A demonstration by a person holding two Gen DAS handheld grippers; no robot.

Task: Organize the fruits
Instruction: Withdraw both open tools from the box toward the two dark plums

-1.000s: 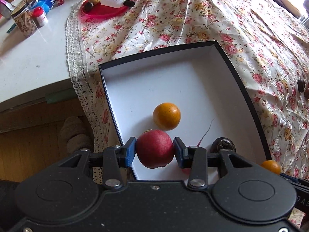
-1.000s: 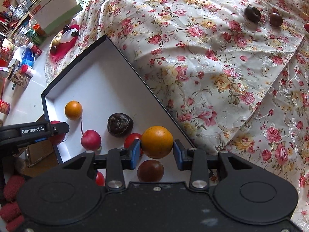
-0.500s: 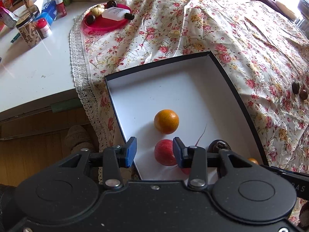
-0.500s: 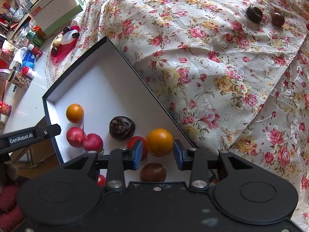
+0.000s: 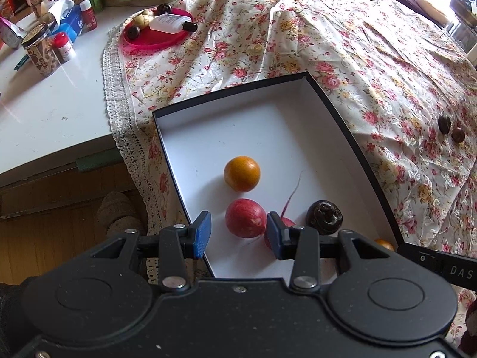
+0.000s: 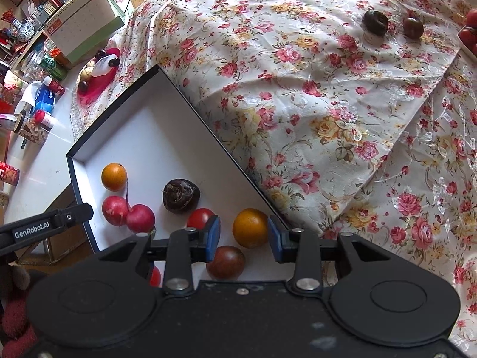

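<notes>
The fruits go in the white box, and most of them lie there now: an orange one near the left wall, two red ones touching side by side, a dark wrinkly one, a red tomato, a second orange one by the right wall and a brown one at the near end. The box has dark walls, so round fruit cannot roll off. The left gripper is open with nothing in it, above a red fruit. The right gripper is open and empty too, above the second orange one. Two dark fruits sit far off on the flowery cloth, not yet picked up. The cloth is bumpy, but nothing blocks the way. A pink plate with a bottle sits far back.
</notes>
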